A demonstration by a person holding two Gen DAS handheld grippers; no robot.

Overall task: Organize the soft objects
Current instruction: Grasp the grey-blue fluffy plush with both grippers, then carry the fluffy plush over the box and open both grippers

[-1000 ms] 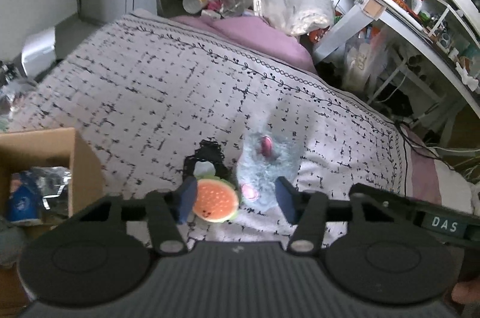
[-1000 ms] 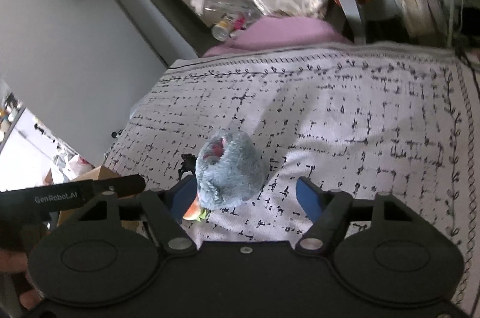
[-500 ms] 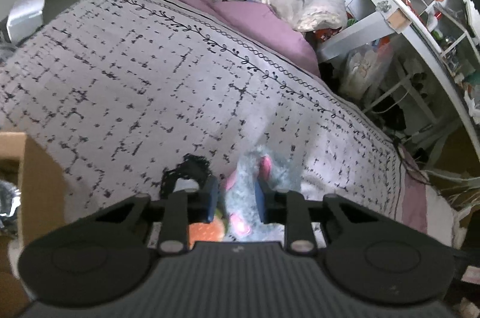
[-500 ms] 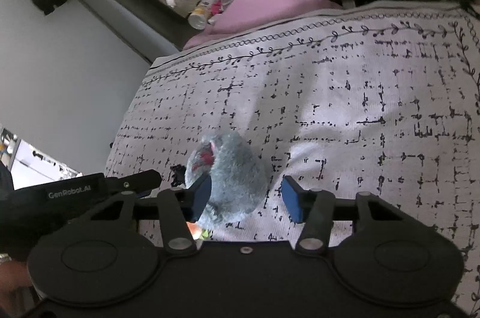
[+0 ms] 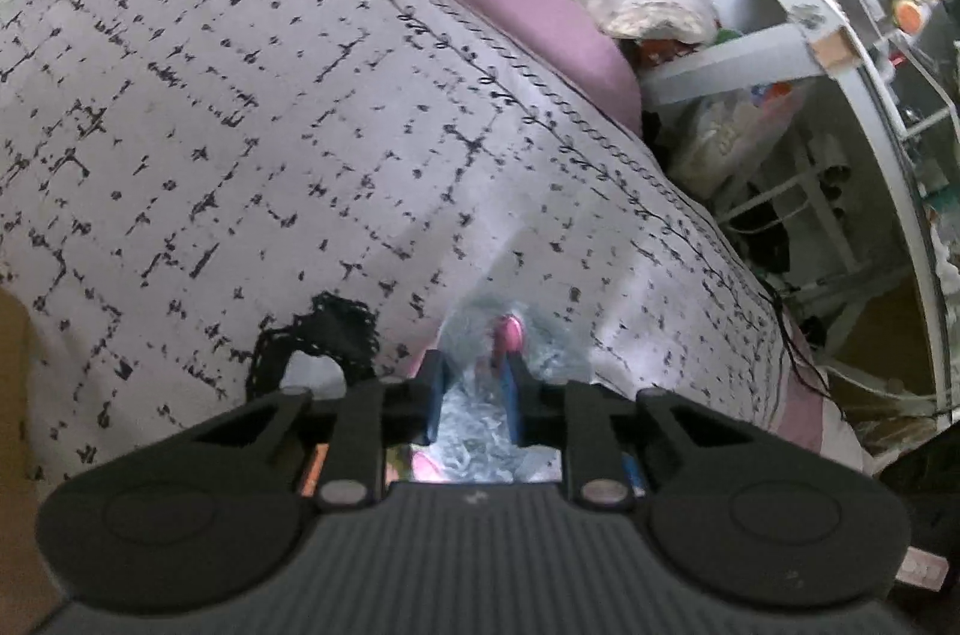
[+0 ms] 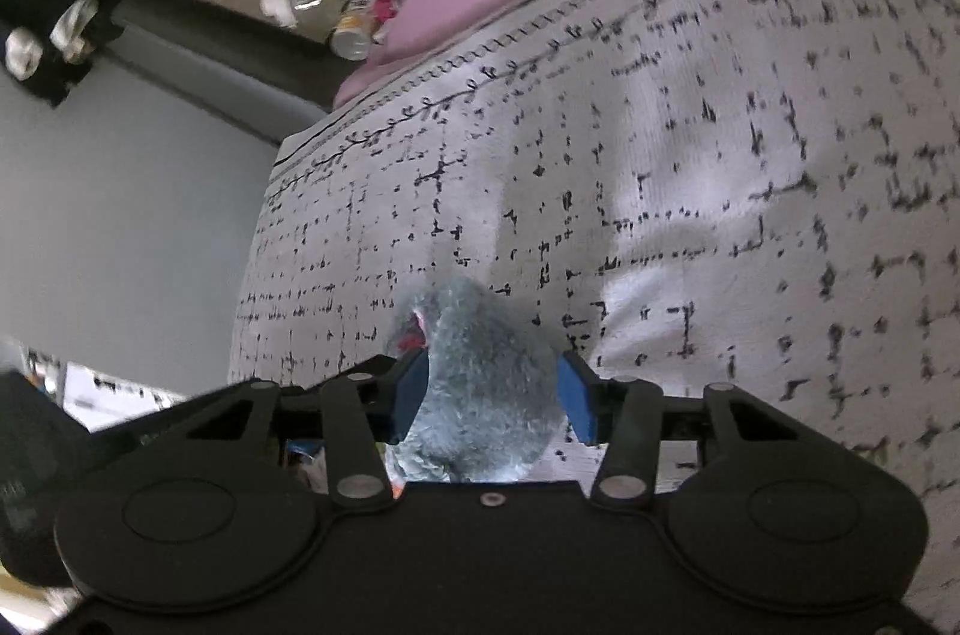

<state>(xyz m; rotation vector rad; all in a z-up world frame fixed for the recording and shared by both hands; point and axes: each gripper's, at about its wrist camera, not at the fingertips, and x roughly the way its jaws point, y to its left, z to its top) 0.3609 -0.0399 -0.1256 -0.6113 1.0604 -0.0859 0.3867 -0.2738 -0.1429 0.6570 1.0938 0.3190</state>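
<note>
Both of your grippers have dropped onto the same grey-blue plush toy [image 6: 483, 383] over the last second, and that is the change that matters. A second ago your left gripper [image 5: 474, 398] stood wide above the bedspread [image 5: 252, 107], with the watermelon-slice plush at its left finger and the fluffy toy ahead of its right finger; its jaws have just been closing, and now the two blue pads [image 5: 433, 398] sit close together with the toy's fur and a pink ear or paw [image 5: 509, 332] bunched between them, so it looks clamped on a fold of the plush toy. The watermelon piece has slid out of sight beneath the left gripper's body, with only a sliver of orange [image 5: 315, 467] showing under the left finger mount, and the black lacy scrap [image 5: 324, 335] lies just ahead and to the left of the fingertips. Your right gripper [image 6: 492, 398] has also just been closing: its pads now bracket the round body of the toy, the left pad against the fur and the right pad touching or just shy of it, I cannot tell which. You appear to have the toy taken from two sides, ready to lift; judge whether you need both grips.
</note>
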